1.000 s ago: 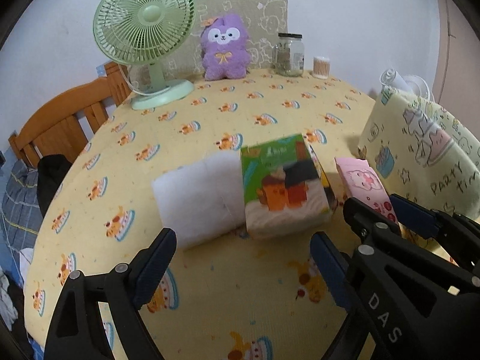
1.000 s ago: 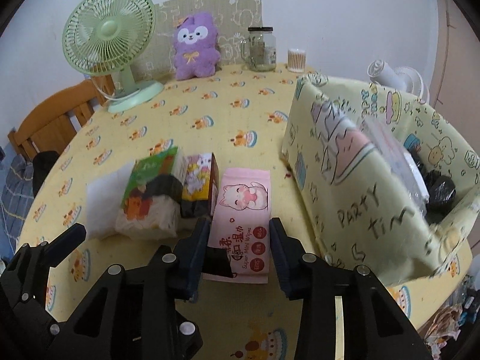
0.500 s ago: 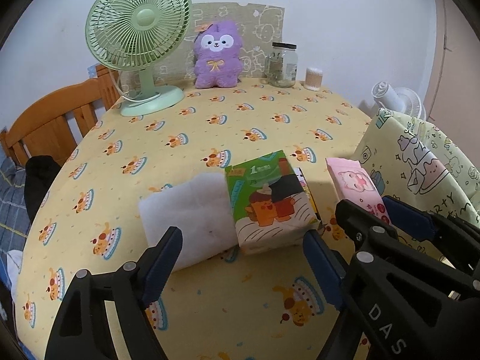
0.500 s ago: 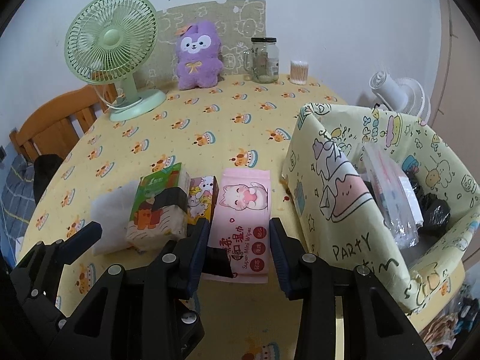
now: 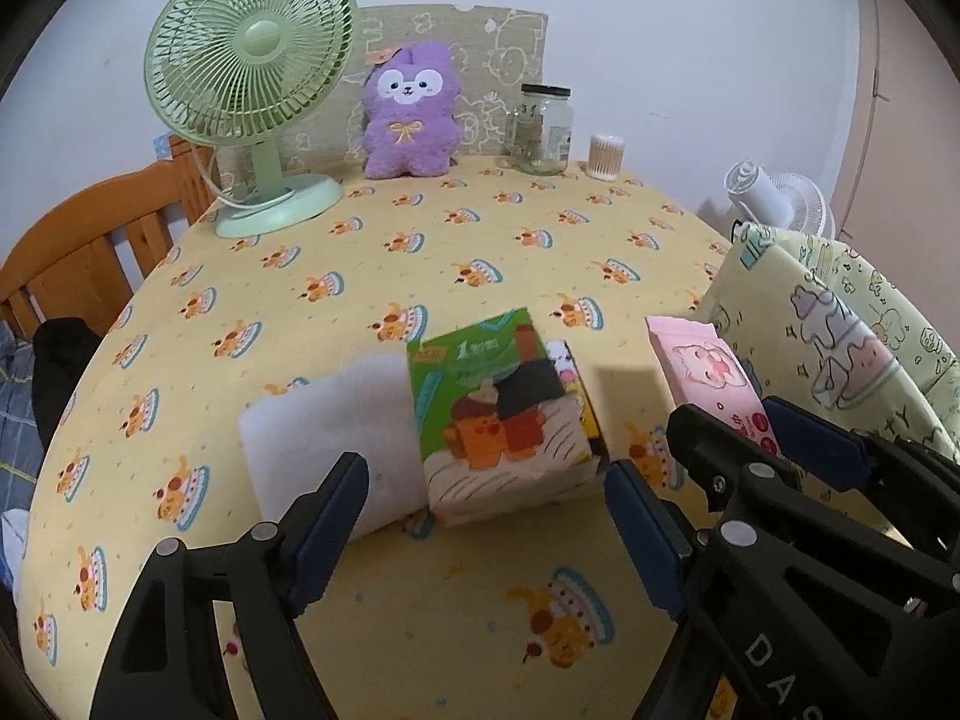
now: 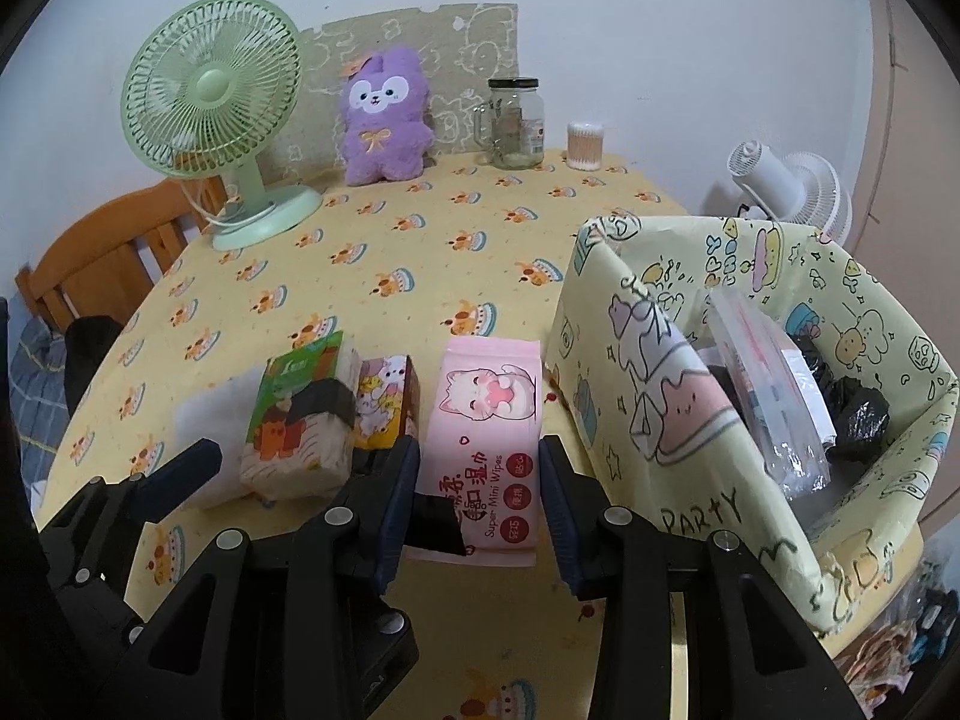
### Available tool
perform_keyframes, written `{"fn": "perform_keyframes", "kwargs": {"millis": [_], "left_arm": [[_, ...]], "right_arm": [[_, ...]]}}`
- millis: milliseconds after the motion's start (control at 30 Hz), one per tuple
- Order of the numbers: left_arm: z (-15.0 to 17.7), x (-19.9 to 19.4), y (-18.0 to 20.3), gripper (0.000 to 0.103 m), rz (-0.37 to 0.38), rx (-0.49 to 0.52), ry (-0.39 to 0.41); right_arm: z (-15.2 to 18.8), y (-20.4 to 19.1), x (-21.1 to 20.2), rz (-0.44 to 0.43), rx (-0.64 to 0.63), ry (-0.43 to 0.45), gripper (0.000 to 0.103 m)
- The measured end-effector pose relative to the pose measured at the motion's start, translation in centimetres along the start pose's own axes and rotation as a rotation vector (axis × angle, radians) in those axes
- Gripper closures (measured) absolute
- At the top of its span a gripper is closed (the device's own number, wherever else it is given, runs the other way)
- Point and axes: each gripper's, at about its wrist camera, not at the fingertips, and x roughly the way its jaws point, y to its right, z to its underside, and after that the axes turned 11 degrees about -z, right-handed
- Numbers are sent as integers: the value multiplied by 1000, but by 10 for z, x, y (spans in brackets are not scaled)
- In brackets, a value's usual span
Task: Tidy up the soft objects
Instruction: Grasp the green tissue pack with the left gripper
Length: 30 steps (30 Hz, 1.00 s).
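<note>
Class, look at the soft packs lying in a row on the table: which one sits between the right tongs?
The pink wipes pack with the cat face: it lies between the right tongs, nearest the yellow bag. The green tissue pack lies further left.

Left wrist view: looks forward and down over the left tongs (image 5: 486, 516) onto the bench (image 5: 420, 630), close to the green tissue pack (image 5: 501, 414). Right wrist view: same slant, set further right, over the right tongs (image 6: 480, 492), close to the pink wipes pack (image 6: 489, 420). Both share the packs, green fan (image 5: 249, 54), purple plush (image 6: 384, 114) and patterned bag (image 6: 750, 480)
</note>
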Motion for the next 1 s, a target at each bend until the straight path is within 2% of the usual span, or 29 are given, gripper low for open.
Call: {"fn": "perform_keyframes", "kwargs": {"millis": [33,200,300,633,800,1000], "left_arm": [[-1,2,1,22,-1,-2,-3],[-2,11,1,45,31,-19,-28],[-2,11,0,49,27,-24,-23],[-1,1,-7,52,-29,-19,-11],[0,-11,-8,52,-23,-22,9],[0,-25,-10,52,-49,-23,22]], "right_arm": [[-1,1,2,2,6,1,60],[-4,5,8,-2,24,-1,59],[-6,5,12,-9,24,-3,59],[-7,-1,17,-23,20,-8,59],[-9,-5,11,-19,10,9,59],[-7,-8,-1,-30,10,21,59]]}}
